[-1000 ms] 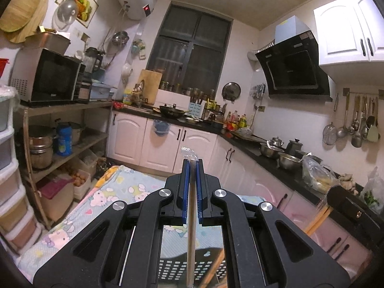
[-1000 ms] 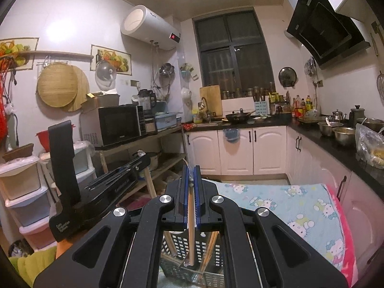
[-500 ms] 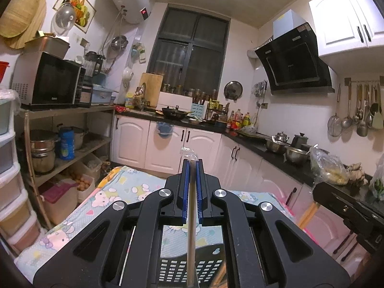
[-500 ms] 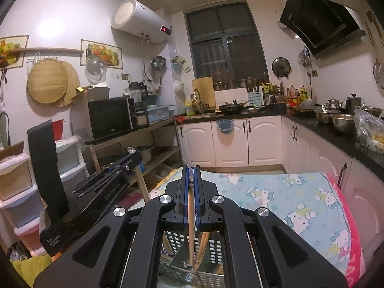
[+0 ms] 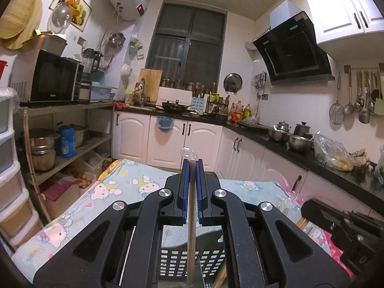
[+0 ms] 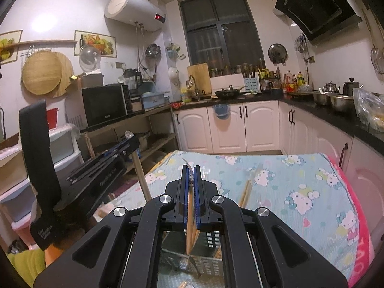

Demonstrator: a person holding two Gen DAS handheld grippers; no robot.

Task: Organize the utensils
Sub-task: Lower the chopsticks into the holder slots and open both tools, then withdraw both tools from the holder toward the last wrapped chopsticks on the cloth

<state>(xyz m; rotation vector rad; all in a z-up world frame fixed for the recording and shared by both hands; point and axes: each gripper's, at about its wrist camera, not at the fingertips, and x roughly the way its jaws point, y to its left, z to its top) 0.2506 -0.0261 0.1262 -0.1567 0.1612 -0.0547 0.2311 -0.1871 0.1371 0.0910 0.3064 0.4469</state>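
My left gripper point(image 5: 191, 168) is shut on a wooden chopstick pair in clear wrap point(image 5: 191, 235), held upright over a dark slotted utensil basket point(image 5: 182, 261). My right gripper point(image 6: 191, 172) is shut on another wrapped wooden chopstick pair point(image 6: 190, 218), its lower end inside the slotted basket point(image 6: 208, 264). The left gripper also shows in the right wrist view point(image 6: 129, 141), to the left, with its chopsticks point(image 6: 141, 175) hanging below. More wrapped chopsticks point(image 6: 248, 187) lie on the table. The right gripper shows at the lower right of the left wrist view point(image 5: 345, 225).
The table is covered by a light blue Hello Kitty cloth point(image 6: 300, 187) with a pink edge. White cabinets and a black counter with pots point(image 5: 288, 139) run behind and to the right. A wooden shelf with a microwave point(image 5: 45, 76) stands on the left.
Both views have tilted downward, showing more of the table. The right gripper has lowered with its chopsticks toward the basket. Both grippers stay shut.
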